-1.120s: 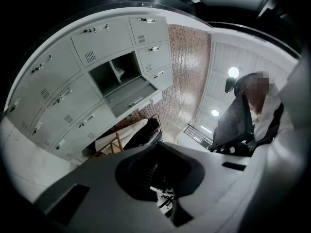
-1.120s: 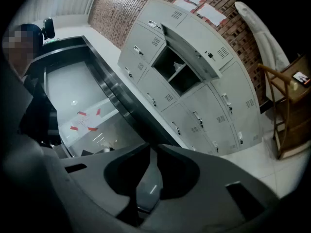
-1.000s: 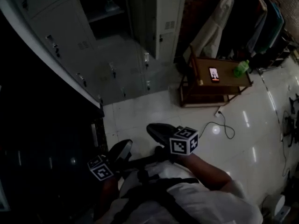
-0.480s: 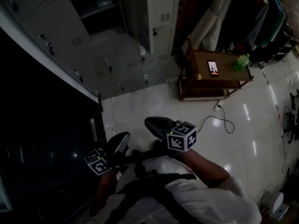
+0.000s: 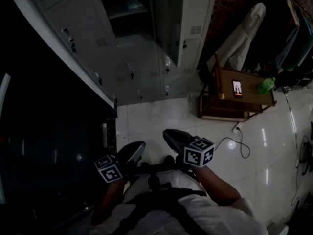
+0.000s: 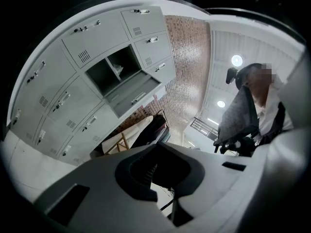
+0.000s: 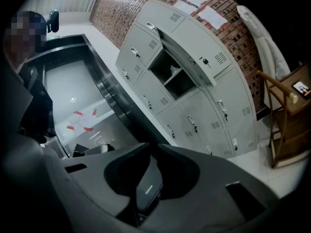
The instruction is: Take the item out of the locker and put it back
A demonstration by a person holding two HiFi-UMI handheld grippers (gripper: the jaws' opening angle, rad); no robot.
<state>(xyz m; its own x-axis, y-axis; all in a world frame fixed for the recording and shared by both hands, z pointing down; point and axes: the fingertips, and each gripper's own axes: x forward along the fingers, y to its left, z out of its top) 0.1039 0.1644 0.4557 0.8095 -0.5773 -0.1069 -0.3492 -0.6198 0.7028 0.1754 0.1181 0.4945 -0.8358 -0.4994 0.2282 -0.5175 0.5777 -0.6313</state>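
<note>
The grey locker bank [image 5: 127, 58] stands ahead with one door [image 5: 168, 21] swung open. On that compartment's shelf lies a small pale item [image 5: 134, 4], too dim to make out. It also shows in the left gripper view as the item [image 6: 118, 68] and in the right gripper view as the item [image 7: 175, 70]. My left gripper [image 5: 131, 153] and right gripper [image 5: 177, 138] are held low in front of my body, well short of the lockers. The left gripper [image 6: 163, 144] has its tips together and holds nothing. The right gripper [image 7: 151, 147] shows only a slit between its tips and is empty too.
A wooden side table [image 5: 254, 99] to the right of the lockers carries a lit phone [image 5: 237, 88] and a green bottle [image 5: 266, 85]. A cable [image 5: 234, 138] trails over the white tiled floor. Clothes [image 5: 242, 35] hang behind. A dark counter [image 5: 54, 146] runs along my left.
The head view has swung, so the lockers and table sit further right and lower in the picture. Both grippers stay low by my body, jaws unchanged.
</note>
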